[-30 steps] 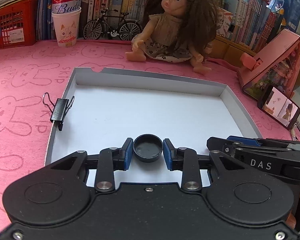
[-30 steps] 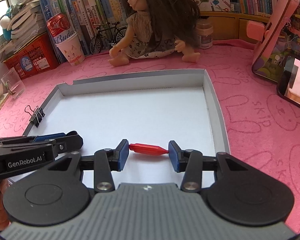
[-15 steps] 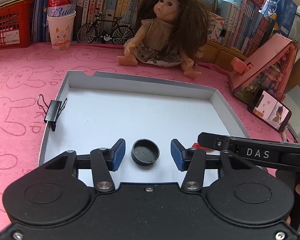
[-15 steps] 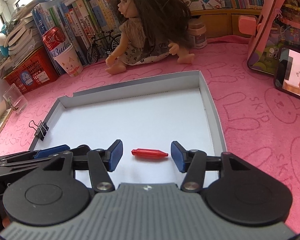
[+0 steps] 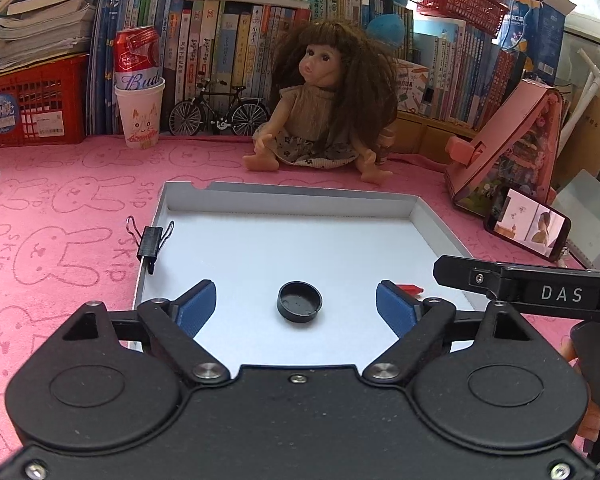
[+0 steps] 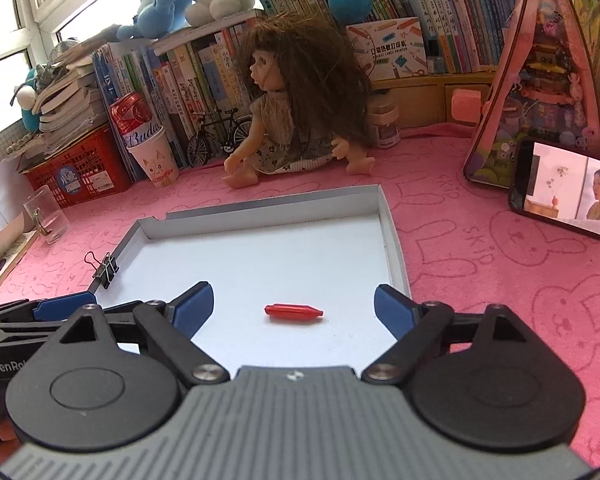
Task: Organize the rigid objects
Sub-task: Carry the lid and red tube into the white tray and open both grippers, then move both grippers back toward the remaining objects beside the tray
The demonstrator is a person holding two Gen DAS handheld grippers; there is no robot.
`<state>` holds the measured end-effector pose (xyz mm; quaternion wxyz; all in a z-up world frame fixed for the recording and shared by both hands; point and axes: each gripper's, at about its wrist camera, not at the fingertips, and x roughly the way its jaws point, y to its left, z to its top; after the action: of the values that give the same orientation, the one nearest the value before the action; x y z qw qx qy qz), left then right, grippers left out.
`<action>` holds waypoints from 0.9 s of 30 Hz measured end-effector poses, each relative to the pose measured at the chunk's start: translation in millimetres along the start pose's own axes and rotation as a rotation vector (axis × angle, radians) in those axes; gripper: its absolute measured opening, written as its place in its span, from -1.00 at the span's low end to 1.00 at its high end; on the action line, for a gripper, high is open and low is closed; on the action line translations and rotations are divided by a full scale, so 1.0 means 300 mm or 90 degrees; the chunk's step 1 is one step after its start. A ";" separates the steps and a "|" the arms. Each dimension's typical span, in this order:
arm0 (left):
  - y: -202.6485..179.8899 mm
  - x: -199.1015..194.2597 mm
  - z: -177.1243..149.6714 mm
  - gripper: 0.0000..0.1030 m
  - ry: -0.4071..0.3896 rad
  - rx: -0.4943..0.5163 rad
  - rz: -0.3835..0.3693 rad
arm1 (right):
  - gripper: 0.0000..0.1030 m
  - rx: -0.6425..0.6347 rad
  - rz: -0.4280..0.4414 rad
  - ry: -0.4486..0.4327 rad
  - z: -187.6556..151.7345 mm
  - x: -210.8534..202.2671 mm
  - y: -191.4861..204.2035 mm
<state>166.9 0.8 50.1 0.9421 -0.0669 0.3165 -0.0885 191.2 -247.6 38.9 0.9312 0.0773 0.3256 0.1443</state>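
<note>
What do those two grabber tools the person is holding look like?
Both have black linkage arms with silver rivets and blue pads on the fingertips. The left gripper has a smooth black body; the right gripper has a ribbed grey one and white "DAS" lettering on its side. No sleeves show.

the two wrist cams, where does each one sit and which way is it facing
Left wrist: sits on the left gripper, looking forward and down at the black cap lying between its open fingers in the white tray; the right gripper's arm and fingertips show at right.
Right wrist: sits on the right gripper, looking forward and down at the red piece lying free between its open fingers; the left gripper crosses at left.
Shared: tray, binder clip, doll, phone.
</note>
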 end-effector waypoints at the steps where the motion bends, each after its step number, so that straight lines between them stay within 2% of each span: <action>1: -0.002 -0.014 -0.009 0.70 -0.002 0.003 -0.004 | 0.84 -0.003 -0.001 -0.004 -0.007 -0.011 -0.001; 13: -0.043 -0.166 -0.130 0.81 -0.044 0.056 -0.022 | 1.00 -0.061 -0.012 -0.058 -0.122 -0.136 0.042; 19: -0.045 -0.213 -0.174 0.84 -0.060 0.069 -0.021 | 1.00 -0.077 -0.021 -0.076 -0.173 -0.176 0.059; 22: -0.042 -0.231 -0.199 0.84 -0.066 0.069 -0.016 | 1.00 -0.079 -0.028 -0.084 -0.202 -0.189 0.061; 27: -0.034 -0.259 -0.272 0.84 -0.107 0.053 0.007 | 1.00 -0.077 -0.037 -0.096 -0.259 -0.204 0.058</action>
<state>55.1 1.5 32.7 0.9678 -0.0328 0.2325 -0.0905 92.8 -246.7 18.4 0.9600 0.0217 0.2470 0.1303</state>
